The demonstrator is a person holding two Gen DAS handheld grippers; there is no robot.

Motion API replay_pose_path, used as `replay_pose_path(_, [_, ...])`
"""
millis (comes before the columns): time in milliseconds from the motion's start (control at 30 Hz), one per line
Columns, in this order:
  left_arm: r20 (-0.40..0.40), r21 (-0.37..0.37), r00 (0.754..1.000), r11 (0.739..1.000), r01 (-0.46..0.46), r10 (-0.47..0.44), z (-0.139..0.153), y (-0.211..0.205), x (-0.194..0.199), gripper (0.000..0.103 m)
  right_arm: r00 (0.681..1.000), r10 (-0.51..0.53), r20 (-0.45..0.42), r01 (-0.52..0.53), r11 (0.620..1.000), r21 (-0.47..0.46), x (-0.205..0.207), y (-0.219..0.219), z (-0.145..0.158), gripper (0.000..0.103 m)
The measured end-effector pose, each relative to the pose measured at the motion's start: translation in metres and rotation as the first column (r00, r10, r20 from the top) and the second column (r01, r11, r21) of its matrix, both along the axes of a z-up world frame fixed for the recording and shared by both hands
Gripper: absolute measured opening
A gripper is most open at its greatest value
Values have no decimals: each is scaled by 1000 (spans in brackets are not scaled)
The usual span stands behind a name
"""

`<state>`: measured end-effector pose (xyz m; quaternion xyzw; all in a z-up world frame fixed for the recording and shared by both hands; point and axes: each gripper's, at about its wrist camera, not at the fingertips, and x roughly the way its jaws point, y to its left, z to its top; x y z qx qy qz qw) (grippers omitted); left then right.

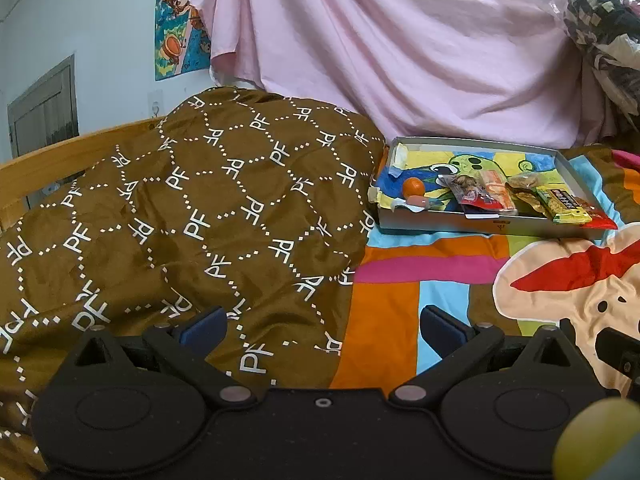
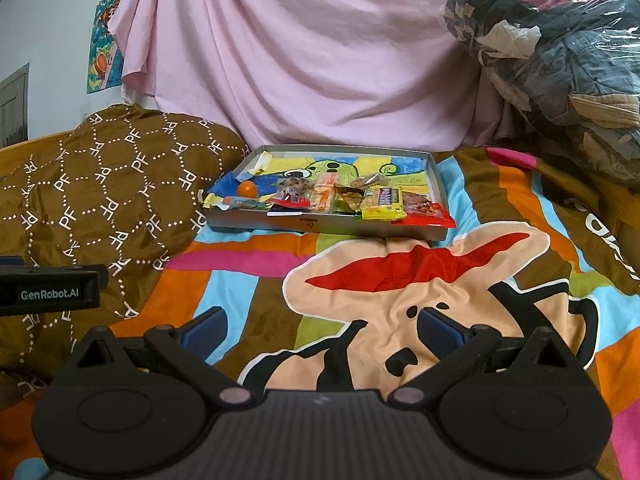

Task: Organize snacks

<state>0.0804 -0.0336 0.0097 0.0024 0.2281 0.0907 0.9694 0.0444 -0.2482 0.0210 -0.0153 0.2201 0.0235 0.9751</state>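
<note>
A shallow grey box tray [image 1: 440,226] [image 2: 320,229] with a cartoon drawing inside lies on the colourful bedspread. In it are a small orange [image 1: 413,187] [image 2: 247,189], a pink sausage stick [image 1: 418,201], a clear bag of nuts with red label [image 1: 468,190] [image 2: 290,192], an orange wrapper [image 1: 498,192] [image 2: 324,194], a yellow-green bar [image 1: 564,206] [image 2: 380,200] and a red packet [image 2: 426,212]. My left gripper [image 1: 324,328] is open and empty, well short of the tray. My right gripper [image 2: 324,328] is open and empty, in front of the tray.
A brown patterned quilt [image 1: 180,220] [image 2: 100,184] is heaped to the tray's left. A pink sheet [image 2: 300,60] hangs behind. A plastic-wrapped bundle of clothes [image 2: 560,60] sits at the back right. The left device's body [image 2: 48,290] shows at the right view's left edge.
</note>
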Motion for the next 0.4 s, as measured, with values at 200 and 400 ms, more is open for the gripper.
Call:
replay_pose_path(200, [1,-2,1000,1000,5,-5,0,-1,0,102,1000,3,-2,-3,1000,-2,0,0,0,103])
replay_pose_path(400, [-1,-5,1000,1000,5,-5,0,-2,0,102,1000,5,-3,-5,1000,-3,-1,0,0,103])
